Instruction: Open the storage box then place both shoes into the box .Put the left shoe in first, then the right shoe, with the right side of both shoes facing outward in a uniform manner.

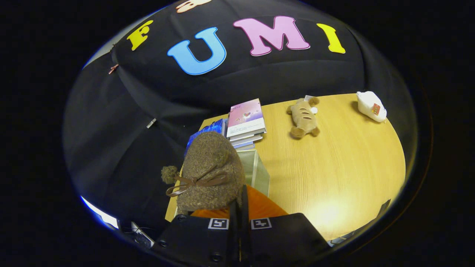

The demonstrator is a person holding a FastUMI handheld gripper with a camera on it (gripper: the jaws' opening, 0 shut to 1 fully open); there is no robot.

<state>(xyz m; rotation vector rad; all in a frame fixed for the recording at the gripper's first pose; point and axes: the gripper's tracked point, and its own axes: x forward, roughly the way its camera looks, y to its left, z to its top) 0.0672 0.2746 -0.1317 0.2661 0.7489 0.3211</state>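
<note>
Gripper view: I see the gripper with its fingers drawn tight together, pinching the rim of a brown fuzzy shoe with orange lining. The shoe hangs over the clear storage box. Book stack at 12 o'clock beyond; plush toy at 1 o'clock on the wooden table.

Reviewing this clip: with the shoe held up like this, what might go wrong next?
1. The gripper pinches only the thin orange-lined edge of the brown fuzzy shoe, fingers nearly closed; the shoe may swing or slip.
2. The shoe hangs over the table edge; a slip could send it off the table.
3. The shoe hides much of the clear storage box beyond it, and the book stack sits close behind, so lowering could catch the box wall.
</note>
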